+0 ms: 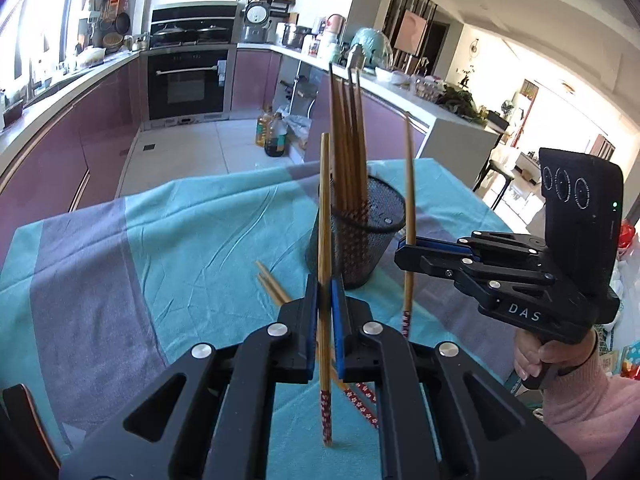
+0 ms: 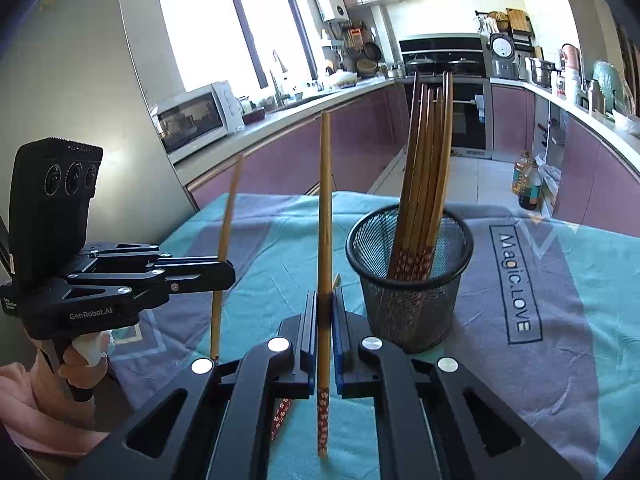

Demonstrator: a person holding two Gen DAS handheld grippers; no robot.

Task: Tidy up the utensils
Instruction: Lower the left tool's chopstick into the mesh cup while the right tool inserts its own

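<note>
In the left wrist view my left gripper [image 1: 325,300] is shut on an upright bamboo chopstick [image 1: 325,208] whose red patterned end hangs below the pads. To its right, my right gripper [image 1: 401,254] is shut on a second upright chopstick [image 1: 409,184]. Behind them stands a black mesh cup [image 1: 374,248] holding several chopsticks [image 1: 348,140]. Two loose chopsticks [image 1: 274,290] lie on the cloth under my left gripper. The right wrist view shows my right gripper [image 2: 325,312] clamping its chopstick [image 2: 325,208], my left gripper [image 2: 229,274] with its chopstick [image 2: 227,216], and the cup [image 2: 412,300].
A teal and grey cloth [image 1: 140,264] covers the table. The cloth's far edge drops to a tiled kitchen floor with oil bottles [image 1: 274,136]. Purple cabinets, an oven [image 1: 188,84] and a microwave [image 2: 192,120] line the room. A person's hand in a pink sleeve [image 1: 584,392] holds the right gripper.
</note>
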